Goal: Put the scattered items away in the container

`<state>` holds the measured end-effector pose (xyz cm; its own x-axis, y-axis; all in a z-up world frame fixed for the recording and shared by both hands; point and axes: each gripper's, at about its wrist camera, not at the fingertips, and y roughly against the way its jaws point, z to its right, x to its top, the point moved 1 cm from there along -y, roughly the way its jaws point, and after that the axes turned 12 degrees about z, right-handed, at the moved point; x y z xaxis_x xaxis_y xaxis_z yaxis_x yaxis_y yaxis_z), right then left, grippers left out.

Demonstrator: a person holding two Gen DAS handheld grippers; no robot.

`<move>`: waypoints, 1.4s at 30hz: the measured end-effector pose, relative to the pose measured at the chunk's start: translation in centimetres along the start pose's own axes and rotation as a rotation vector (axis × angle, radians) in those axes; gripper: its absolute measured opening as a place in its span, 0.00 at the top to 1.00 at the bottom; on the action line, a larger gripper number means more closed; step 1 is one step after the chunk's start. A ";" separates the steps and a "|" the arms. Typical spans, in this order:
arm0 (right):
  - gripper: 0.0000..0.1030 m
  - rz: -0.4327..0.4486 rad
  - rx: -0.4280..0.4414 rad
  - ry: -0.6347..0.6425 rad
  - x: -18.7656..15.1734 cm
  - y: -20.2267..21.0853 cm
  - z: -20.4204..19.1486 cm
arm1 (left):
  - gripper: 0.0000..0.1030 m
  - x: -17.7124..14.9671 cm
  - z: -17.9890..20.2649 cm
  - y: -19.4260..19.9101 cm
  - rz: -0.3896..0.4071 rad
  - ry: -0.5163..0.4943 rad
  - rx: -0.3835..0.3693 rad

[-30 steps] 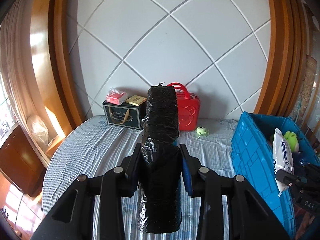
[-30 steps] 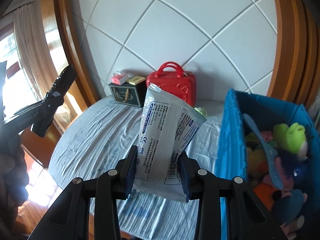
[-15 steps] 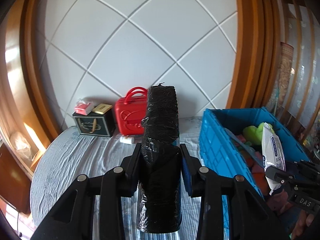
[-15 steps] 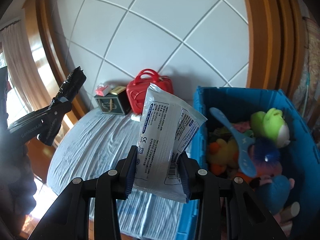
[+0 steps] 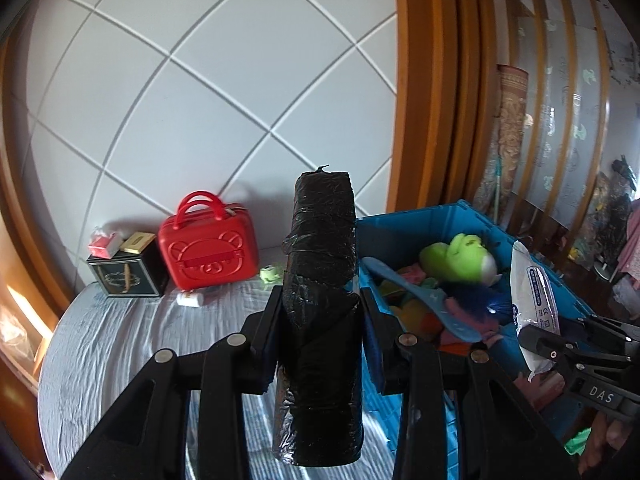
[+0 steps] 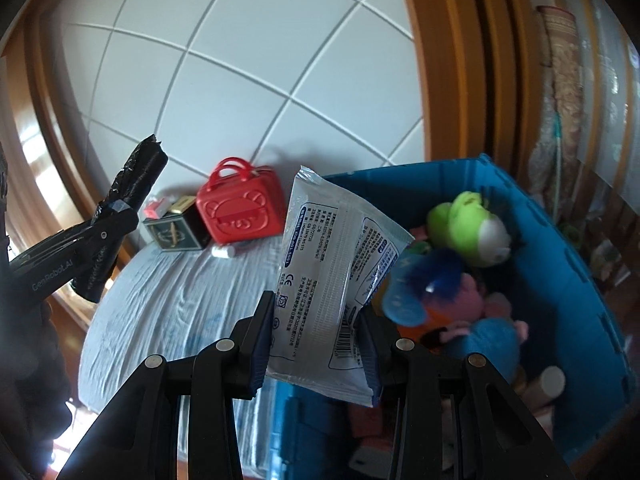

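My left gripper (image 5: 320, 312) is shut on a black plastic-wrapped roll (image 5: 320, 280), held upright above the bed beside the blue crate (image 5: 416, 220). My right gripper (image 6: 318, 324) is shut on a white mask packet (image 6: 328, 272), held over the crate's (image 6: 560, 280) near left rim. The crate holds a green plush frog (image 6: 468, 228), a blue fan and other soft toys. The right gripper with its packet (image 5: 532, 304) shows at the right of the left wrist view. The left gripper with the roll (image 6: 136, 176) shows at the left of the right wrist view.
A red bear-face case (image 5: 208, 248), a dark box (image 5: 128, 272) with small packs on top, a small white item (image 5: 190, 299) and a small green toy (image 5: 271, 273) lie on the striped bed (image 5: 140, 340) by the white padded wall. Wooden frames stand left and right.
Both grippers have swung right toward the crate with their loads. The packet is now over the crate's rim and the roll is next to the crate.
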<state>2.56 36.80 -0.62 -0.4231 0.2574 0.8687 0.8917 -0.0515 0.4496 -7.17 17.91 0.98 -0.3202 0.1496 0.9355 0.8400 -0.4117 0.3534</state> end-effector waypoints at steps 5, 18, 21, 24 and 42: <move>0.63 0.008 -0.074 -0.032 -0.5 2.1 2.8 | 0.66 -0.2 3.2 -1.1 -0.012 -0.018 -0.079; 0.63 -0.002 -0.235 -0.109 -1.6 4.7 9.5 | 0.66 -1.7 11.3 -3.5 -0.083 -0.070 -0.277; 0.63 -0.001 -0.252 -0.115 -1.6 5.1 10.5 | 0.66 -2.2 12.9 -3.7 -0.100 -0.084 -0.312; 0.63 -0.004 -0.263 -0.122 -1.6 5.0 11.4 | 0.66 -2.3 14.0 -4.0 -0.105 -0.098 -0.330; 0.00 0.037 -0.331 -0.150 -1.2 5.2 14.0 | 0.03 -1.3 15.2 -5.5 -0.106 0.020 -0.425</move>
<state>9.97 49.76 -2.17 -0.3411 0.3867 0.8568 0.7953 -0.3671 0.4824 -4.70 33.59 -2.08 -0.4066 0.1953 0.8925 0.5487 -0.7289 0.4094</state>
